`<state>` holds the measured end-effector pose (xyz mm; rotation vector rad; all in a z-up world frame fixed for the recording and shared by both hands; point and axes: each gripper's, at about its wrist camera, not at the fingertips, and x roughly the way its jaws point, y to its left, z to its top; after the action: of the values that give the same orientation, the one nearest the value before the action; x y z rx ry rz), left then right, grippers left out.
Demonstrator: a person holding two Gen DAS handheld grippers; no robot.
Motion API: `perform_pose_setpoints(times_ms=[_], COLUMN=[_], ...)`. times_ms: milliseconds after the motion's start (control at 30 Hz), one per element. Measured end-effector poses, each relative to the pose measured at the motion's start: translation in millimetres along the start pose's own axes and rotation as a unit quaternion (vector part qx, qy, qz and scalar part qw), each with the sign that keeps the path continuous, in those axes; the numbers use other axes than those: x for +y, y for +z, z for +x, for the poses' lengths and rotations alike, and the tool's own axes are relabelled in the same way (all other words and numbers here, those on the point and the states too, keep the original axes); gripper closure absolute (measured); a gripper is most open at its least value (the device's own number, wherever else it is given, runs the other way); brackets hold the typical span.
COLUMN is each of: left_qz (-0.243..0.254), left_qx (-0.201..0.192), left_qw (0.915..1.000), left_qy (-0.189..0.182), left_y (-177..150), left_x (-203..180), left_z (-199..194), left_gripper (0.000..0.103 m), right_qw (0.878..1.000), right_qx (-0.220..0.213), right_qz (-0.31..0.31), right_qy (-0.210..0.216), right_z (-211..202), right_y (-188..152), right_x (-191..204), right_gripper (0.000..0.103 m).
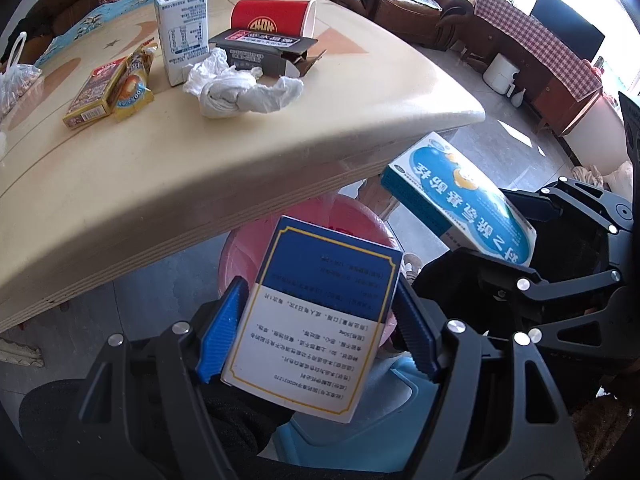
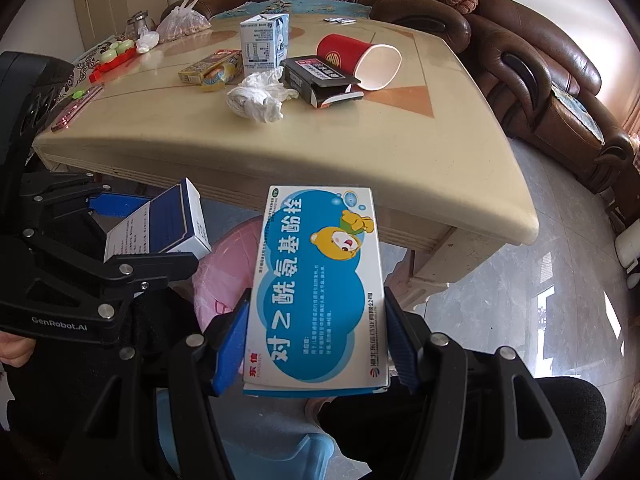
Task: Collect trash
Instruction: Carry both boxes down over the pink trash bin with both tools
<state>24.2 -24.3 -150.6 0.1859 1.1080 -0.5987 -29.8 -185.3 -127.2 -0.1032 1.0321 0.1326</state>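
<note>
Left gripper (image 1: 316, 328): clamped on the navy box (image 1: 316, 320), its blue pads pressing both long sides; held off the bench edge, above the pink bin (image 1: 248, 240).
Right gripper (image 2: 316, 340): clamped on the bear box (image 2: 320, 280), printed face up, pads on both long sides; also off the bench edge, near the bin's pink liner (image 2: 224, 280).
Grippers together: side by side and close, each showing in the other's view, the navy box (image 2: 160, 224) to the left of the bear box (image 1: 460, 204).
Bin: on the floor under the bench's near edge, partly hidden by the boxes.
Bench (image 1: 200, 168): cream top, carrying the remaining trash in a cluster.
Tissue (image 1: 240, 88): crumpled white wad, nearest the edge, touching the black box.
Black box (image 1: 264, 52): lying flat with one end flap open, just behind the tissue.
Red cup (image 1: 276, 18): on its side behind the black box, mouth to the right.
Carton (image 1: 184, 36): white, upright, just left of the tissue.
Yellow box (image 1: 94, 96): lying flat left of the carton, a yellow wrapper (image 1: 134, 84) against it.
Plastic bag (image 1: 16, 80): knotted, at the far left of the bench.
Sofa (image 2: 540, 60): brown leather, behind and to the right of the bench.
</note>
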Motion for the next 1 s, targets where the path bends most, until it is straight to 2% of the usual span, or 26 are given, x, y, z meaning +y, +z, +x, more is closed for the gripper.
perform_pose_setpoints(times_ms=[367, 567, 900, 1000], left_qz=[-0.039, -0.058, -0.099, -0.123], left_qx=[0.051, 0.076, 0.118, 0.132], left_qw=[0.9978, 0.9953, 0.9881, 0.9833], left_qy=[-0.015, -0.010, -0.010, -0.024], left_y=[-7.1, -7.4, -15.4, -15.7], left_x=[12.0, 15.0, 31.4, 38.6], left_z=[52.1, 80.4, 114.6, 123.3], left_gripper=[0.032, 0.032, 0.032, 0.032], right_qw=[0.998, 0.996, 0.992, 0.990], right_qx=[0.055, 0.082, 0.124, 0.139], right_qz=[0.012, 0.014, 0.009, 0.006], right_qy=[0.008, 0.009, 0.017, 0.022], right_z=[49.5, 77.6, 120.5, 134.4], right_y=[-12.2, -13.3, -14.5, -14.2], right_x=[-4.1, -5.7, -8.9, -7.3], right_gripper=[0.043, 0.043, 0.043, 0.043])
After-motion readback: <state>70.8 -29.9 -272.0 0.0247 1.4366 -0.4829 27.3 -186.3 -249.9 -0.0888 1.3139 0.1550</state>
